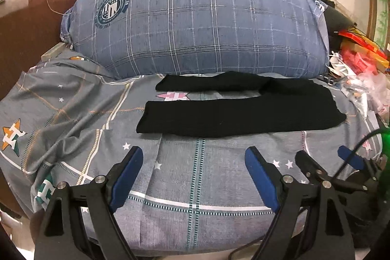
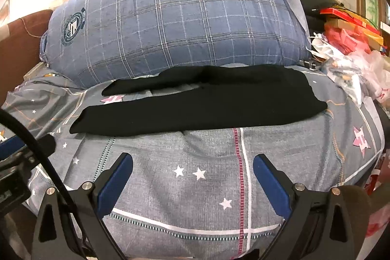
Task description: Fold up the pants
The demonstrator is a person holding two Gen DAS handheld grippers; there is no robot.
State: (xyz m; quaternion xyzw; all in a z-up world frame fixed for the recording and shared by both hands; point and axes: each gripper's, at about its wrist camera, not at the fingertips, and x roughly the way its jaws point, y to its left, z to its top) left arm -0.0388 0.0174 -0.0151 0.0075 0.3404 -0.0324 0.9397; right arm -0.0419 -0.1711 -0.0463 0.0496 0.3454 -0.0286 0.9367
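Note:
Black pants (image 1: 243, 113) lie flat on the grey star-print bed sheet (image 1: 195, 174), legs pointing left and slightly apart, waist to the right. They also show in the right wrist view (image 2: 207, 109). My left gripper (image 1: 193, 157) is open and empty, hovering over the sheet short of the near pant leg. My right gripper (image 2: 192, 163) is open and empty, also short of the pants; it shows in the left wrist view at the right (image 1: 321, 157).
A large blue plaid pillow (image 1: 199, 23) lies just behind the pants. A brown headboard or chair (image 1: 26, 35) stands at the left. Plastic bags and red boxes (image 2: 348, 60) are piled at the right edge of the bed.

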